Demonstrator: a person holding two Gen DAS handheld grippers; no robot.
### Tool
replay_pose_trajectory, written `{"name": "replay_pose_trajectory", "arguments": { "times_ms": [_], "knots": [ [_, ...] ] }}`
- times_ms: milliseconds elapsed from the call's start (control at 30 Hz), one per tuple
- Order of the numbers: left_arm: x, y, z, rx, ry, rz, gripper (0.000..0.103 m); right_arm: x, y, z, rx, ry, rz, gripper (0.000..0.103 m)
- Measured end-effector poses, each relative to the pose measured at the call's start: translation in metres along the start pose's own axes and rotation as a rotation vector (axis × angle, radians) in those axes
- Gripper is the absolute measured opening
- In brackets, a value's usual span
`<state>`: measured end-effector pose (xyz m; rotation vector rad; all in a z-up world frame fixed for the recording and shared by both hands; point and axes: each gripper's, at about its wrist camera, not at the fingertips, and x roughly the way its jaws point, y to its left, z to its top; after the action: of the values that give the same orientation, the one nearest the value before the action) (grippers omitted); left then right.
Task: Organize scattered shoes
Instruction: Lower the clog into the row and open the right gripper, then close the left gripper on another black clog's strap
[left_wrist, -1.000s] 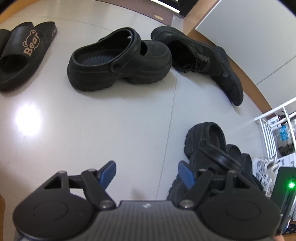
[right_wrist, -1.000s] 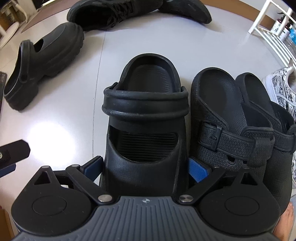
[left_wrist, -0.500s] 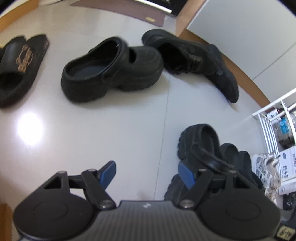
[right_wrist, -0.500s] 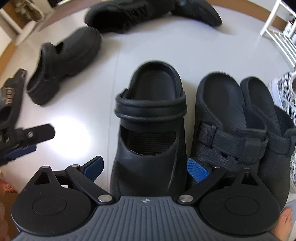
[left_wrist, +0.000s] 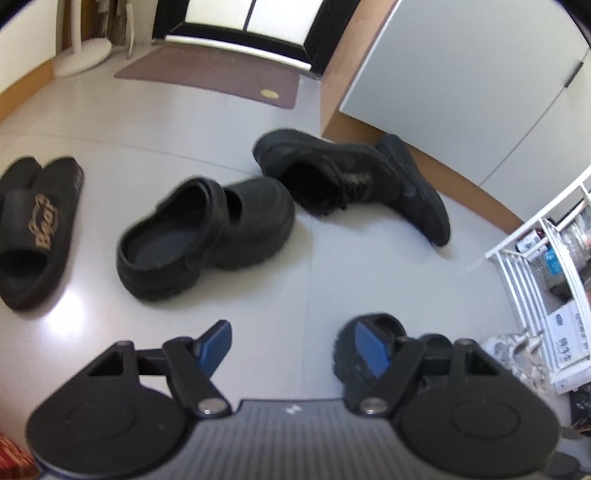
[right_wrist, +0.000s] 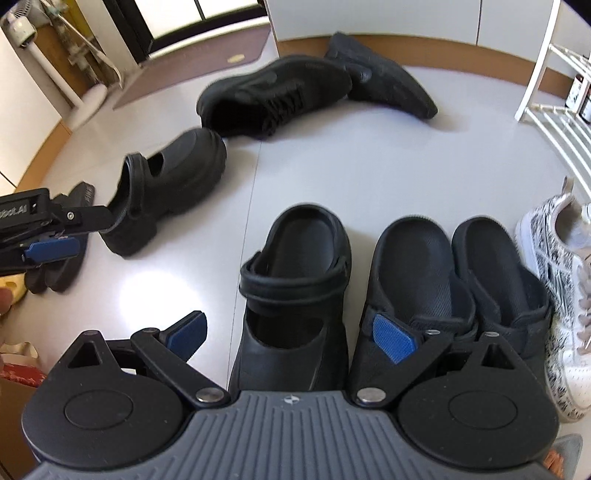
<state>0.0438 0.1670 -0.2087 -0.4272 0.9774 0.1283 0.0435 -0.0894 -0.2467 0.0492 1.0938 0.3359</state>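
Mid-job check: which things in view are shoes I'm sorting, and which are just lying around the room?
Job:
- placed clog
- stray clog
- buckle clog pair
- black sneakers
- Bear slides
- patterned sneaker

Just lying about:
- doormat
- white rack
- cabinet

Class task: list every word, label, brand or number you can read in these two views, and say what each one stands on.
"Bear", gold script, on the strap of the black slide.
Light lettering ending in "AI" on the left tool; the rest is unclear.
Print on the white box by the rack: too blurred to read.
Labels on bottles in the white rack: too small to read.
Gold mark on the brown mat: unreadable.
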Motion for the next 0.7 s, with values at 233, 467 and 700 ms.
{"name": "replay_pose_trajectory", "arguments": {
  "times_ms": [233,467,700],
  "knots": [
    [0.017,0.026,0.019,-0.020,-0.046,0.084,0.069,0.002,-0.014,-0.003,0.012,-0.007,-0.001,0.099],
    [0.046,0.040,0.035,-0.053,-0.098,0.126,0.059,0.018,-0.018,-0.005,0.022,-0.015,-0.017,0.099],
    [0.076,0.044,0.052,-0.057,-0.130,0.178,0.037,0.034,-0.014,-0.001,0.011,-0.031,-0.049,0.099]
  ]
}}
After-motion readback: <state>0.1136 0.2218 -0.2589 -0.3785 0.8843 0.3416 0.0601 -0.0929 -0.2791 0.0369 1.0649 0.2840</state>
